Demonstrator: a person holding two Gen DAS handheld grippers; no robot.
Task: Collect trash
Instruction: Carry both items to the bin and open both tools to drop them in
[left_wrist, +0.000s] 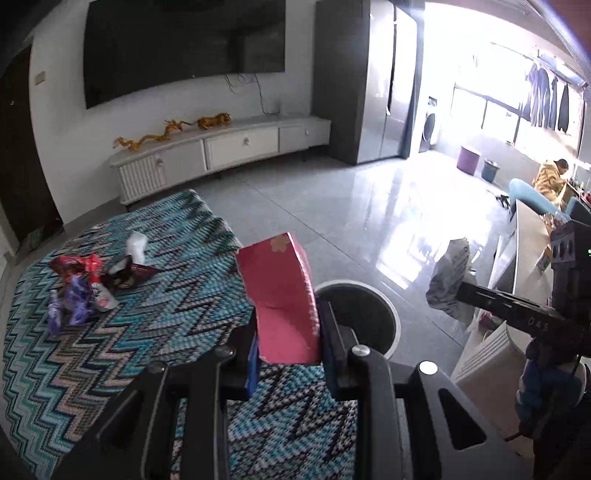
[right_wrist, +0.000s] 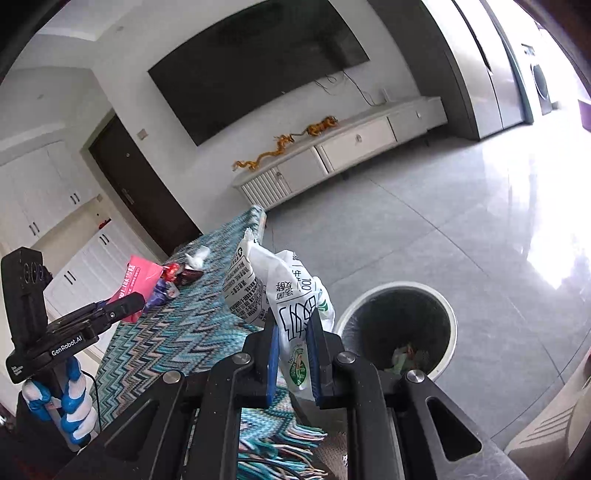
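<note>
My left gripper (left_wrist: 288, 332) is shut on a pink packet (left_wrist: 279, 291), held above the table edge, with the white-rimmed trash bin (left_wrist: 391, 317) just behind it. My right gripper (right_wrist: 293, 332) is shut on a crumpled white printed bag (right_wrist: 288, 295), left of the bin (right_wrist: 448, 325), which has some trash at its bottom. On the zigzag cloth of the table (left_wrist: 110, 350) lies a pile of wrappers (left_wrist: 79, 291): red, purple and dark ones, plus a white tissue (left_wrist: 136, 245). Each wrist view shows the other gripper: the right gripper (left_wrist: 461, 291) and the left gripper (right_wrist: 138, 301).
The bin stands on a grey tiled floor (left_wrist: 332, 221) beside the table. A low white TV cabinet (left_wrist: 221, 147) runs along the far wall under a large screen. White furniture (left_wrist: 487, 354) sits close on the right. A person (left_wrist: 550, 177) sits far off by the window.
</note>
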